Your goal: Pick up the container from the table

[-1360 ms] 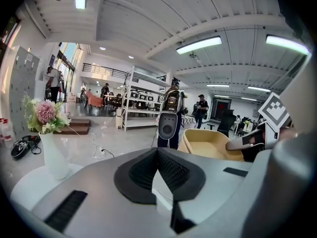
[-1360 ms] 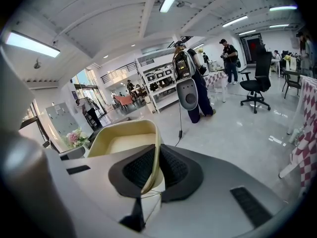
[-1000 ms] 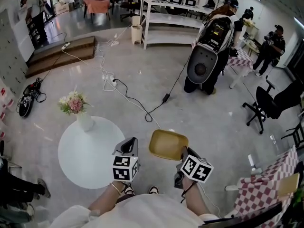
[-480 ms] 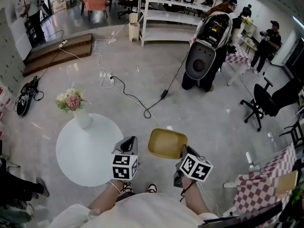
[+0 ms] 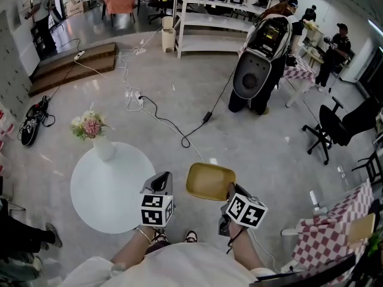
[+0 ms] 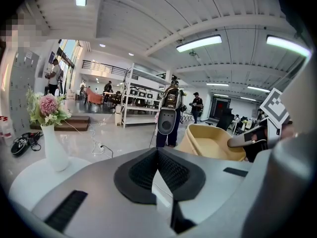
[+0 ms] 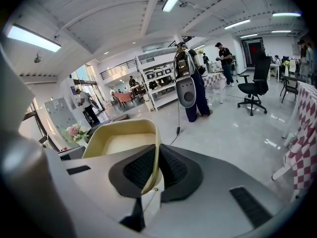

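Right gripper (image 7: 156, 170) pinches the rim of shallow yellow plastic container (image 5: 210, 181), held in the air just right of round white table (image 5: 99, 190). Single-edge hold, so judged best: firm squeeze, level wrist. Left gripper (image 6: 157, 171) pressed together, empty.

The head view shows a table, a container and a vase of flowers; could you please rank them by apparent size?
1. table
2. container
3. vase of flowers, only slightly smaller
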`<control>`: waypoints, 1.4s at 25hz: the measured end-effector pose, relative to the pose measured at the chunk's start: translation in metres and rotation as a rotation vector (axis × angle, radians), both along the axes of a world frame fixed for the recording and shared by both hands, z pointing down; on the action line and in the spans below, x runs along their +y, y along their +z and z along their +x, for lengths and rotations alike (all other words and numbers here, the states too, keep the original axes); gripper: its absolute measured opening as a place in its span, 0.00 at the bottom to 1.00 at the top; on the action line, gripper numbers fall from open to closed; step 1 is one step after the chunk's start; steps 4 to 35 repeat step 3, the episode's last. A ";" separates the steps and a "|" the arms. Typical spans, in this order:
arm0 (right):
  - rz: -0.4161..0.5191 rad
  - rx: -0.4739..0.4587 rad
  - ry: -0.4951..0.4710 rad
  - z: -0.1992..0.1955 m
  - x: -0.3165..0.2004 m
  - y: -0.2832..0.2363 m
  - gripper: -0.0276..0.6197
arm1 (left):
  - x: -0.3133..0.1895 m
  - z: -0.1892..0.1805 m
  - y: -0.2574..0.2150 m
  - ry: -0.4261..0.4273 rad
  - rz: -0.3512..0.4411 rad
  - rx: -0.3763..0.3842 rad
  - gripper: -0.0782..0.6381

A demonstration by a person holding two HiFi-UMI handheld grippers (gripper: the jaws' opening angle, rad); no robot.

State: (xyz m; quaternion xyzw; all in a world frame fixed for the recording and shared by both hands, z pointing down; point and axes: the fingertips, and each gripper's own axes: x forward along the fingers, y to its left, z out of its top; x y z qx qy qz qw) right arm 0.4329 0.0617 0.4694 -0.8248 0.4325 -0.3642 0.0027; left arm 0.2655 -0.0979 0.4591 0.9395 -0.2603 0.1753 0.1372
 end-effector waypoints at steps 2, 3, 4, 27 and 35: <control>-0.001 0.000 -0.002 0.000 0.000 -0.002 0.11 | 0.000 0.001 -0.001 0.001 0.001 -0.003 0.13; -0.001 0.000 -0.003 0.000 0.001 -0.002 0.11 | 0.001 0.001 -0.002 0.002 0.001 -0.004 0.13; -0.001 0.000 -0.003 0.000 0.001 -0.002 0.11 | 0.001 0.001 -0.002 0.002 0.001 -0.004 0.13; -0.001 0.000 -0.003 0.000 0.001 -0.002 0.11 | 0.001 0.001 -0.002 0.002 0.001 -0.004 0.13; -0.001 0.000 -0.003 0.000 0.001 -0.002 0.11 | 0.001 0.001 -0.002 0.002 0.001 -0.004 0.13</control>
